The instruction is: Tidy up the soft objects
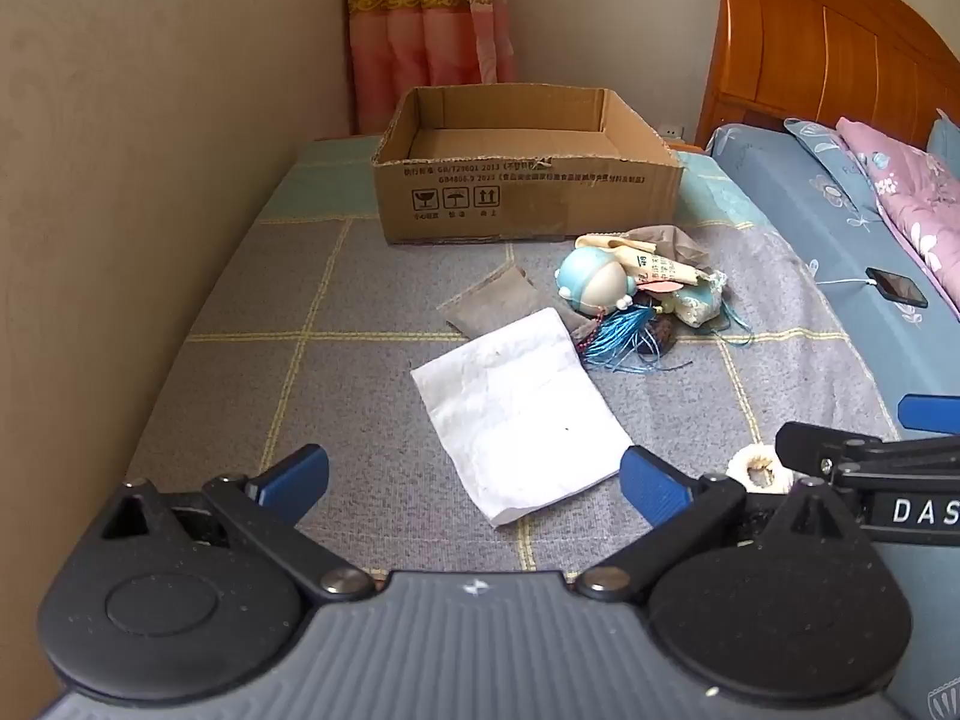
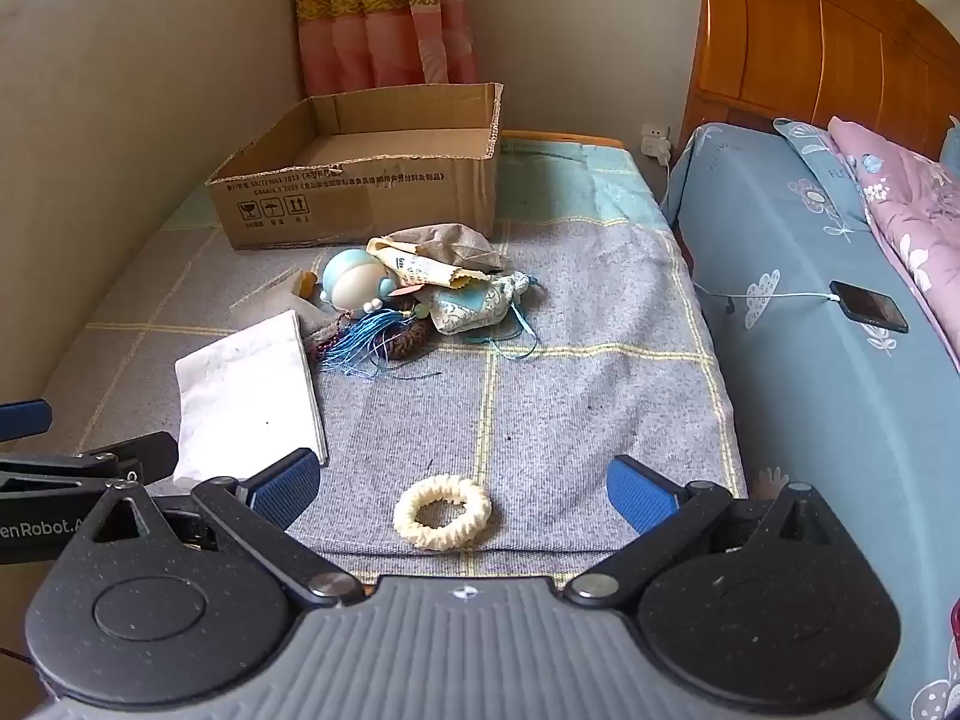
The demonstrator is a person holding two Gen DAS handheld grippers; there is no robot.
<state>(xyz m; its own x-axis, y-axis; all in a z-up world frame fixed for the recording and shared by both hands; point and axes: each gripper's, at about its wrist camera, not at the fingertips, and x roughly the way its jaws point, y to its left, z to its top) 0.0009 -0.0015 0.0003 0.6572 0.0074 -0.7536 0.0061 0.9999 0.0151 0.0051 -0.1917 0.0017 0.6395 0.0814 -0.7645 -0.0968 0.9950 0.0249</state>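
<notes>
An open cardboard box [image 1: 528, 192] [image 2: 360, 198] stands at the far end of a grey checked mat. In front of it lies a pile of soft items: a blue and cream round plush [image 1: 591, 288] [image 2: 354, 288], a brocade pouch [image 2: 474, 303], a blue tassel [image 1: 618, 339] [image 2: 360, 339] and crumpled cloth. A white folded cloth [image 1: 522, 414] [image 2: 246, 390] lies nearer. A cream scrunchie [image 2: 443, 511] [image 1: 757, 468] lies between the fingers of my right gripper [image 2: 462, 492], which is open. My left gripper [image 1: 474, 480] is open and empty over the white cloth's near edge.
A wall runs along the left. A bed with a blue sheet [image 2: 810, 300], a pink quilt [image 2: 900, 210] and a charging phone [image 2: 870, 306] lies to the right, with a wooden headboard [image 2: 810, 42]. A curtain [image 1: 426, 18] hangs behind the box.
</notes>
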